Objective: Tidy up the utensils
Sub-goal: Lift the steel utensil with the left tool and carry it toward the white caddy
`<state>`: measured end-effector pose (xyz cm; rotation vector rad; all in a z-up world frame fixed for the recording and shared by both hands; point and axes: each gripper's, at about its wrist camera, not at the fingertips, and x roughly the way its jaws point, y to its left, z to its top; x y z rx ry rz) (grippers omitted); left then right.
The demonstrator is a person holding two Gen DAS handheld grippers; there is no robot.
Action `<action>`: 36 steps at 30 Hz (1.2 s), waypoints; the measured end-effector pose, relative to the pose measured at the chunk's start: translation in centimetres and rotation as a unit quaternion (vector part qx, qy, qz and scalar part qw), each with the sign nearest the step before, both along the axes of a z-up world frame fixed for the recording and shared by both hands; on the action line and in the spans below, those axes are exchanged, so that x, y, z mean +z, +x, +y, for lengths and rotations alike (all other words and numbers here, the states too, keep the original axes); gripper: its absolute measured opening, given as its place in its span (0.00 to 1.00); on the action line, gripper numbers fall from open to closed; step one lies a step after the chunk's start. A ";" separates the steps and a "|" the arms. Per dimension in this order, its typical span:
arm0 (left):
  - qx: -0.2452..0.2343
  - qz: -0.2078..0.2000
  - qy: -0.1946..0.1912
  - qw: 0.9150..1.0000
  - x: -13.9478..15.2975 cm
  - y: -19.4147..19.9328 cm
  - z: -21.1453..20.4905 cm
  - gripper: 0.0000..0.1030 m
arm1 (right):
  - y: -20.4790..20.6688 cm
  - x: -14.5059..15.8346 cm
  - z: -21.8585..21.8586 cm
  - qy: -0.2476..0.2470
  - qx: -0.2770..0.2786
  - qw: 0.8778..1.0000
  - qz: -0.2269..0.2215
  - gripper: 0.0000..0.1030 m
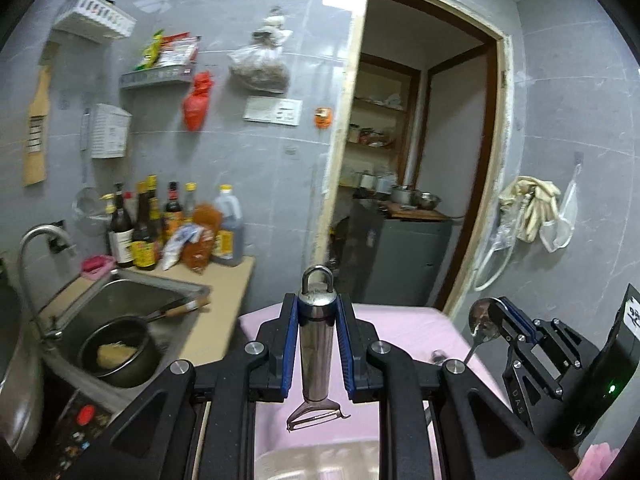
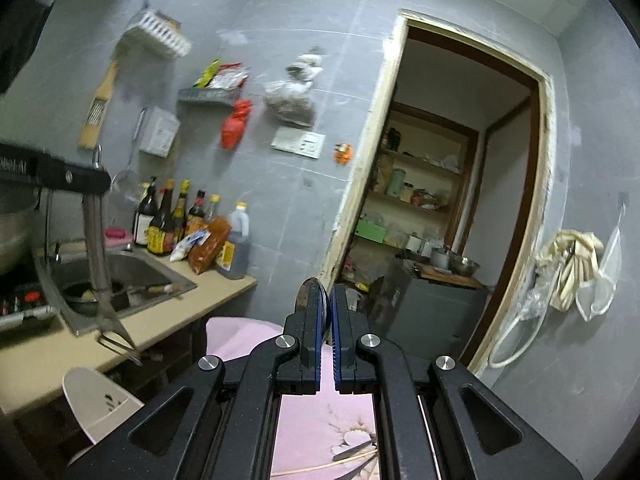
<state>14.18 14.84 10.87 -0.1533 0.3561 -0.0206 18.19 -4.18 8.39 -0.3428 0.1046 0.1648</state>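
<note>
The left gripper clamps the peeler; the right gripper pinches a spoon. Both hang above the pink cloth. Keep both grips firm and each utensil steady until it reaches its place.

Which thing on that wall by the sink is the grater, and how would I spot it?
Start at the steel sink and look up the grey tiled wall above its curved tap. The grater hangs highest and furthest left, just under the white basket shelf. It is the only long, pale wooden board there, with a metal slotted patch in its middle.
</note>
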 end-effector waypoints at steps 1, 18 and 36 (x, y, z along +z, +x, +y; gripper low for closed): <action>0.005 0.001 0.004 1.000 -0.3 -0.3 0.2 0.17 | -0.3 -0.4 0.5 -0.008 0.000 1.000 -0.003 0.04; 0.004 0.013 0.000 1.000 -3.6 -1.8 1.7 0.17 | -1.8 -5.9 4.3 -0.085 0.014 0.995 0.040 0.04; 0.007 0.030 0.040 0.999 -5.0 -0.9 -0.4 0.18 | -0.9 -6.8 3.0 -0.075 0.014 0.995 0.064 0.04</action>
